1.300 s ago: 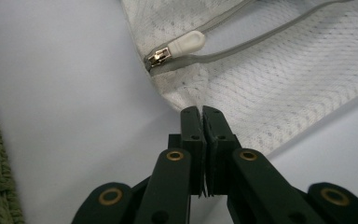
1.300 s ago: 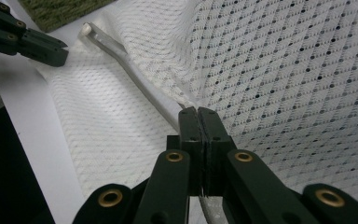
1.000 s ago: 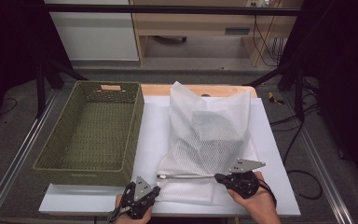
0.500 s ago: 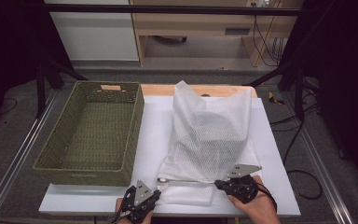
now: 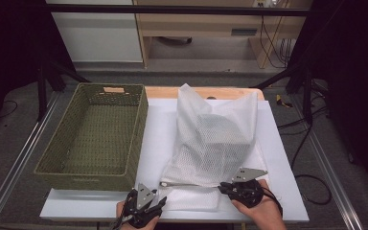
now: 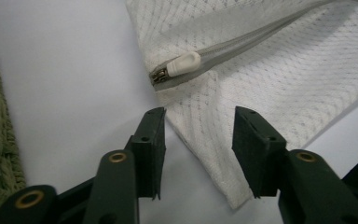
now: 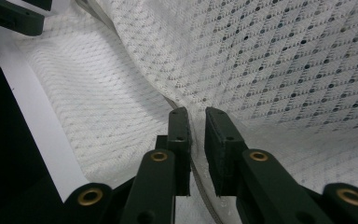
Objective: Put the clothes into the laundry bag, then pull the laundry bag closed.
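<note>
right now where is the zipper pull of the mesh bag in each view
high view: zipper pull at the bag's near left corner, just ahead of the left hand-held gripper.
left gripper view: upper centre, beyond the open jaws.
right gripper view: cannot tell.
shared landmark: white mesh bag.

Basket (image 5: 96,136) left on table (image 5: 292,191), mesh bag (image 5: 215,139) right

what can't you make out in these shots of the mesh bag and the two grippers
- What is inside the mesh bag: in the high view a grey bulk shows through, its shape blurred by the mesh.
- The zipper past the pull: cut off by the left gripper view's top edge.
- Right gripper: whether its pads still pinch the mesh edge; the fabric in the narrow gap hides contact.
</note>
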